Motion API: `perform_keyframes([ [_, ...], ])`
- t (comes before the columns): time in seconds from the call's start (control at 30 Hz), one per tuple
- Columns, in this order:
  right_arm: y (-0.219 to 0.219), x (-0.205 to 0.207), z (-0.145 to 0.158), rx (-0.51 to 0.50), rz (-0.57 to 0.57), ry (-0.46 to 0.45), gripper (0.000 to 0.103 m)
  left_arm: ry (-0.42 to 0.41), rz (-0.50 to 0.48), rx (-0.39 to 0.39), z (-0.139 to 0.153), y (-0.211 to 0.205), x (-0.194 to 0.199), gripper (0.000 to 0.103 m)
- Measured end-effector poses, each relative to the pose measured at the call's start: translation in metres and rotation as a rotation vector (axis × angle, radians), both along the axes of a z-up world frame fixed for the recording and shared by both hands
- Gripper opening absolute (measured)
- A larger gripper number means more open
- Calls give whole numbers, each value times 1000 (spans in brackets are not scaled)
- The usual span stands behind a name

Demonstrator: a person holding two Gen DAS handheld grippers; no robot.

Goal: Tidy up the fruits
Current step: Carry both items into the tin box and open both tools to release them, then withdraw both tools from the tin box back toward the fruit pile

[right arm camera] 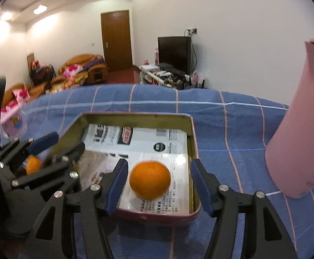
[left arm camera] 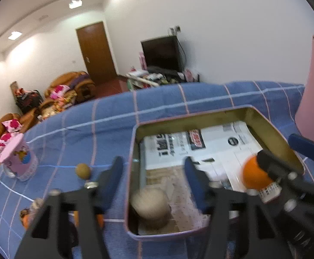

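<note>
Right wrist view: we see the orange (right arm camera: 150, 179) inside the tin tray (right arm camera: 194, 138), on printed paper (right arm camera: 157, 138), between our right gripper's (right arm camera: 158, 188) spread, non-touching pads. Our left gripper (left arm camera: 153, 185) stands apart above a blurred brown fruit (left arm camera: 150, 205) in the tray, on the blue cloth (right arm camera: 232, 116).

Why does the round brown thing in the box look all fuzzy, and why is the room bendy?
In the left wrist view the brown fruit in the tin box is smeared by blur; the fisheye lens bends the blue tablecloth. In the right wrist view the orange is only slightly soft, ceiling lights glare white, and the corners go dark.
</note>
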State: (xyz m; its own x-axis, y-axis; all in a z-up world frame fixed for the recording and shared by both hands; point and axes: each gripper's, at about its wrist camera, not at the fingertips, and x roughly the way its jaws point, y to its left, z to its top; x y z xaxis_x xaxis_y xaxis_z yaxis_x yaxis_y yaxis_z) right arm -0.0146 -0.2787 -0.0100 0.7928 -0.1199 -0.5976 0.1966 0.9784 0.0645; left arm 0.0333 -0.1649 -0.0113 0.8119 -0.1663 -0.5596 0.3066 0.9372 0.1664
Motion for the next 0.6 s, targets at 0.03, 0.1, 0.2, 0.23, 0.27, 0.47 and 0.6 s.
perform_keyframes([
  [0.03,-2,-3,3,7,-13,-20,64,-21,5,-3,2,2,-2,83],
  [0.1,-8,-9,9,23,-47,-74,75,-84,17,-10,8,5,-10,101],
  [0.2,-15,-16,13,47,-91,-130,82,-149,21,-15,15,8,-19,103],
  [0.23,-16,-17,14,49,-109,-143,82,-155,17,-13,16,8,-21,103],
  [0.27,-17,-18,14,47,-123,-148,82,-161,16,-11,16,9,-22,103],
  [0.47,-17,-19,12,36,-163,-168,82,-162,22,-11,14,14,-22,103],
  [0.6,-9,-22,12,9,-175,-184,82,-172,20,-4,13,18,-27,103],
])
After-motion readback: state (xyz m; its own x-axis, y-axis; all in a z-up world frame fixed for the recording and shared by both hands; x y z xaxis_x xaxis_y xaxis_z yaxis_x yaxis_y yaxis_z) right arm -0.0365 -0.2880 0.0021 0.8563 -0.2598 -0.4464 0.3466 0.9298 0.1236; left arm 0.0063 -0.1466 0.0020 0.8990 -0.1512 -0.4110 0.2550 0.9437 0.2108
